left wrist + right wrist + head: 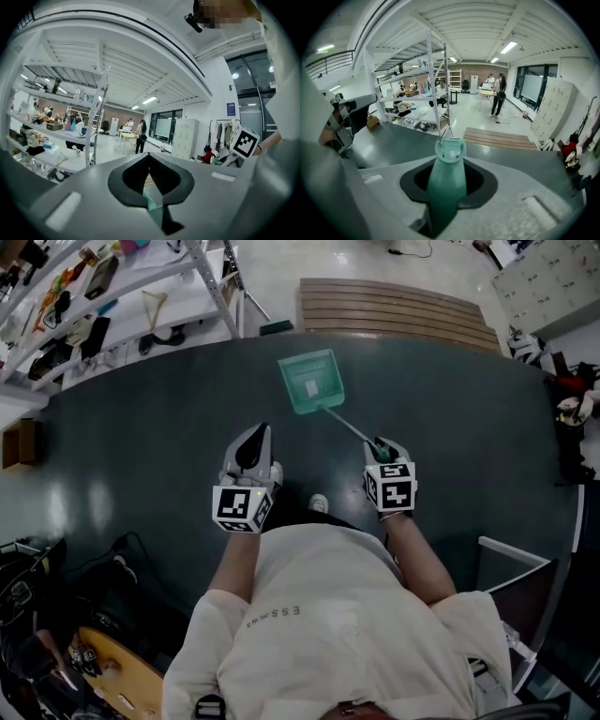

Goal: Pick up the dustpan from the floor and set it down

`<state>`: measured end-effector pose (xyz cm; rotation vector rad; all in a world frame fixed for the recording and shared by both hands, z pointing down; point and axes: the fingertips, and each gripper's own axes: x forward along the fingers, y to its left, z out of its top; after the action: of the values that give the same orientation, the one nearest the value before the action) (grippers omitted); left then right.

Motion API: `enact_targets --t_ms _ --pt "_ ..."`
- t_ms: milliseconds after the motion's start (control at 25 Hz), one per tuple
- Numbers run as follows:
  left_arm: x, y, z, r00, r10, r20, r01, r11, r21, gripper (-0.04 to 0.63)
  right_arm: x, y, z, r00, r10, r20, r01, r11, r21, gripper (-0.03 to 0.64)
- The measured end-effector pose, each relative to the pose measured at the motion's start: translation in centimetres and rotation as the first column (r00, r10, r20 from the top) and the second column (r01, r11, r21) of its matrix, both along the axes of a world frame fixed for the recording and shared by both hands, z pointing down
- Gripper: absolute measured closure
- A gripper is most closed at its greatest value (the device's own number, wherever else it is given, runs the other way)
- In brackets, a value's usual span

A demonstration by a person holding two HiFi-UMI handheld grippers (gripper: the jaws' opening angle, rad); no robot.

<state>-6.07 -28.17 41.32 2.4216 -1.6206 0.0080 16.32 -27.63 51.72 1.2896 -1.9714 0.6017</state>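
Lab-workshop with cluttered metal shelving [417, 93]

Big dark mat [141, 456] covers the near floor, with pale glossy floor [309, 259] past it. White shelf racks [112, 287] far left, a slatted wooden platform [394, 310] far ahead, lockers [553, 277] far right, strip lights [508, 47] overhead.

Teal dustpan [311, 382], dark green floor [141, 456]

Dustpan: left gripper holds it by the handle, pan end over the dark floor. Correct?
No: the right gripper holds the dustpan by the handle, per the right gripper view; the left gripper is shut, empty. Pan end is over the dark floor.
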Motion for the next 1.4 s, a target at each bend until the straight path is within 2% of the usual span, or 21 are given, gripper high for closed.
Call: enact_targets --t_ms 280,560,840,1080,1400 --pt "-0.5 -0.7 0.8 1.0 0.001 -0.013 -0.001 1.0 -0.021 0.591 -0.6 -0.7 1.4 1.0 0.001 0.002 -0.001 0.999 -0.041 0.541" --pt "-3.3 -4.9 2.6 0.999 0.003 -0.039 -0.006 0.998 -0.061 0.591 -3.2 -4.6 4.4 0.999 0.002 -0.036 -0.006 0.994 -0.11 0.541" --pt "-7.2 -10.9 5.8 0.998 -0.008 -0.06 0.001 0.993 -0.115 0.591 -6.8 -10.6 9.8 0.996 0.022 -0.083 -0.039 0.979 -0.2 0.541" --pt "-10.9 -16.6 8.0 0.996 -0.05 -0.075 0.041 0.992 -0.12 0.591 -9.9 -15.0 15.3 0.992 0.046 -0.117 -0.077 0.957 -0.278 0.541" --pt "-12.8 -20.1 10.2 0.997 -0.017 -0.07 0.007 0.99 -0.14 0.591 -12.2 -18.1 22.5 0.983 0.077 -0.166 -0.132 0.926 -0.353 0.541"
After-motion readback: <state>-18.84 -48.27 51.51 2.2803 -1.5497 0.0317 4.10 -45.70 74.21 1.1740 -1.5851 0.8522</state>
